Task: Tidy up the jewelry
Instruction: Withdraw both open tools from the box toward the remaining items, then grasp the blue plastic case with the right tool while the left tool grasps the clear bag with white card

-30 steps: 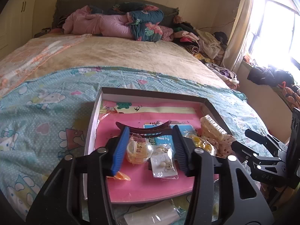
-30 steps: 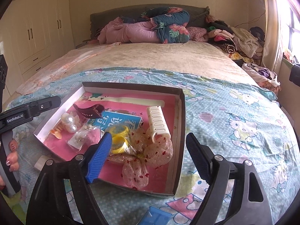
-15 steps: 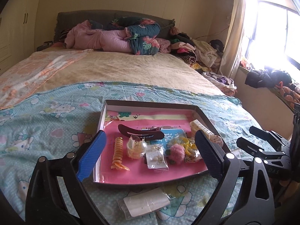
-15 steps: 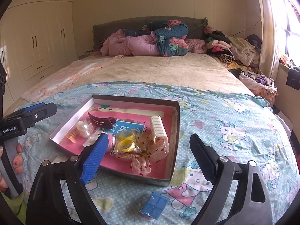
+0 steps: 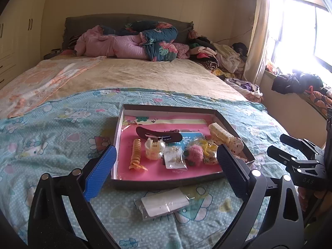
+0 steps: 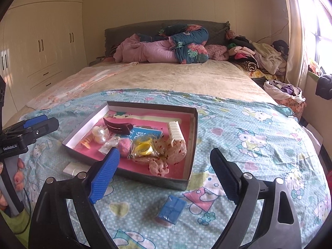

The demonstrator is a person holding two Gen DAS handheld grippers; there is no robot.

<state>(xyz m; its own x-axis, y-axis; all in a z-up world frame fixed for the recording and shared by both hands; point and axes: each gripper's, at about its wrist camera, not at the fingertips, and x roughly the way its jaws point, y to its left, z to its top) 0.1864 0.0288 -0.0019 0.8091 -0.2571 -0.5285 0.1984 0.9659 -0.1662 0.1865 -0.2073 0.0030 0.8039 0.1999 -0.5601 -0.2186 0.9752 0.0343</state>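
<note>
A shallow grey tray (image 5: 166,183) with a pink liner lies on the bed. It holds a dark brown hair clip (image 5: 159,134), an orange spiral tie (image 5: 136,153), a clear ball (image 5: 154,148), a small earring bag (image 5: 175,158), a pink pompom (image 5: 195,154), yellow ties (image 5: 207,147) and a cream claw clip (image 5: 220,133). My left gripper (image 5: 166,148) hovers open in front of the tray (image 6: 132,176), holding nothing. My right gripper (image 6: 165,151) is open and empty too, over the tray's near right corner. A small blue box (image 6: 171,209) lies on the blanket below it.
A bagged white card (image 5: 164,202) lies on the cartoon-print blanket (image 5: 51,145) just in front of the tray. Folded quilts (image 5: 134,41) and piled clothes (image 5: 217,56) fill the far end. A wardrobe (image 6: 41,47) stands left, a window (image 5: 300,31) right.
The left jaws have spread from half closed around the clear ball and earring bag to wide open. Both grippers have drawn back and up from the tray, which looks smaller.
</note>
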